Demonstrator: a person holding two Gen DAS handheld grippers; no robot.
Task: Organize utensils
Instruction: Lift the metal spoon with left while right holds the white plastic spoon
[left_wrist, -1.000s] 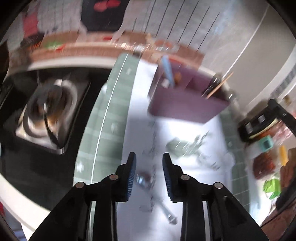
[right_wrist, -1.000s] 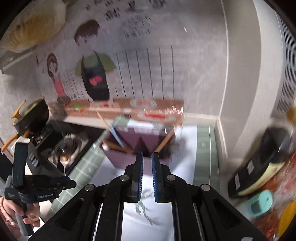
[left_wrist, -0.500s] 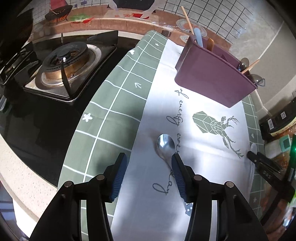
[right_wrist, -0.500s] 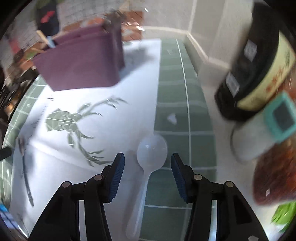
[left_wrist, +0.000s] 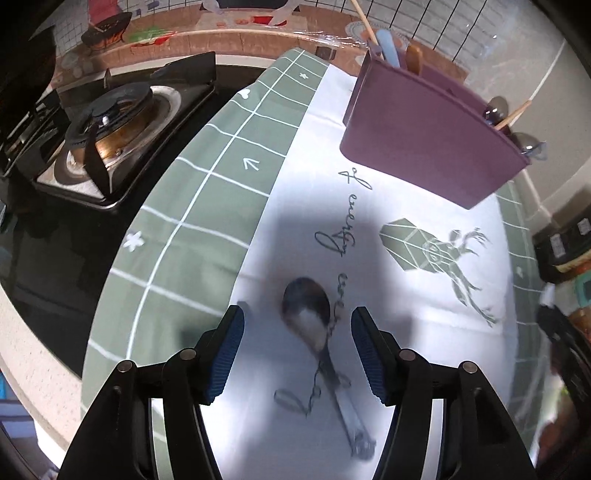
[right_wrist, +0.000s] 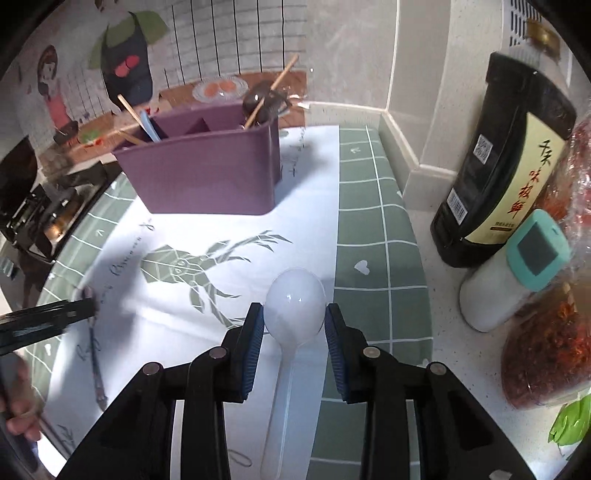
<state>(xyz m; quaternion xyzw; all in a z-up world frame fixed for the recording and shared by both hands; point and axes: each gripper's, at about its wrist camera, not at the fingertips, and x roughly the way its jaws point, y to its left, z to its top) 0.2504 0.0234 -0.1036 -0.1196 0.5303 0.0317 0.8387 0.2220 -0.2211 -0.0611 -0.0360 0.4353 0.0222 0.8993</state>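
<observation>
White plastic spoon (right_wrist: 293, 308) lengthwise between just-closing right claw (right_wrist: 294, 320) pads, bowl pointing toward purple caddy (right_wrist: 207, 173).

A purple utensil holder (right_wrist: 207, 173) stands on a green-and-white grid cloth (left_wrist: 207, 206) printed with a deer.

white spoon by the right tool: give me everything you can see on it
The white spoon looks like glossy, translucent plastic: a broad oval bowl with one highlight and a long thin handle running toward the camera. It lies flat across the edge of the cloth, where the white panel meets the green grid, bowl pointing toward the purple holder. The right tool has just been closing; its blue pads flank the bowl's widest part, seemingly touching or nearly so. It is not lifted.
</observation>
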